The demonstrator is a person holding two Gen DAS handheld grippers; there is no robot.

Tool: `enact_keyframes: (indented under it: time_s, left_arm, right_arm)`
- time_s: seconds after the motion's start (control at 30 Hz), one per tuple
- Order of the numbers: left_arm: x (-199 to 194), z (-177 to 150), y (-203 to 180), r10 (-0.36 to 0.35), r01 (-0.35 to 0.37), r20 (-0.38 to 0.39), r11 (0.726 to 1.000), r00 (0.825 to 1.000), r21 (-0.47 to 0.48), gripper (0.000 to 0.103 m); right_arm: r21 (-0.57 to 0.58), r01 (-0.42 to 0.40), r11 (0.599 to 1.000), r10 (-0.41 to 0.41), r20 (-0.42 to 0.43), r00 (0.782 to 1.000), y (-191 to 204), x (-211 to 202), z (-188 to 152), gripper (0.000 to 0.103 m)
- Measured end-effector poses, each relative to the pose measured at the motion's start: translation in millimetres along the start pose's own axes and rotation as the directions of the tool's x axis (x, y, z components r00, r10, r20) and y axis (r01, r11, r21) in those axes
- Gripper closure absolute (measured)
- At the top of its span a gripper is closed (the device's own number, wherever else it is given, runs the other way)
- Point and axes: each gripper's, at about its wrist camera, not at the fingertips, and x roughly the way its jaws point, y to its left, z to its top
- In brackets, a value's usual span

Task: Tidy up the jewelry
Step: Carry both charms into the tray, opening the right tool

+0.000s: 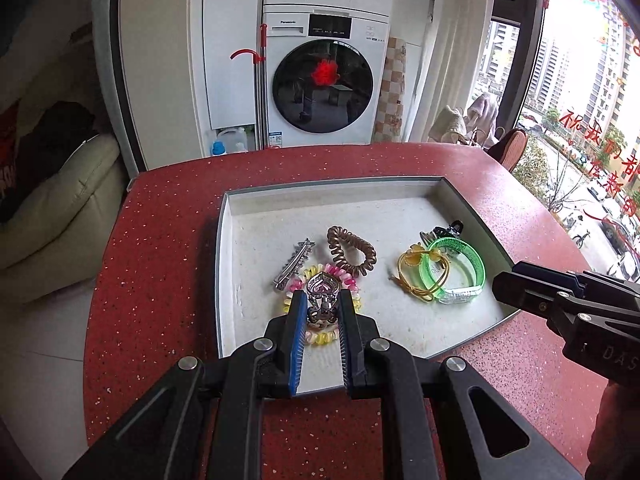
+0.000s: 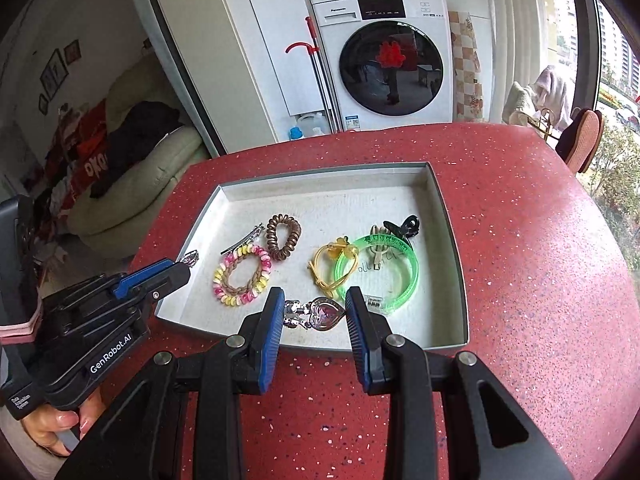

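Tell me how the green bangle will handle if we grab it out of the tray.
The green bangle looks like clear hard plastic, so probably stiff and light. Its glossy wall may be slippery in a pinch. The yellow hair tie lies across its rim and would likely drag along. In the tray it lies flat, so it is unlikely to roll.
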Motion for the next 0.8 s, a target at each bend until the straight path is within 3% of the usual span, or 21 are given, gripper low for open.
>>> enact_keyframes:
  time_s: [0.8]
  left_arm:
    - [65, 1, -3, 0.113, -0.113, -0.078, 0.994, 0.991, 0.000, 0.070]
  right_arm:
    - [0.055, 0.064, 0.996, -0.059, -0.077, 0.995, -34, 70, 17, 0.069]
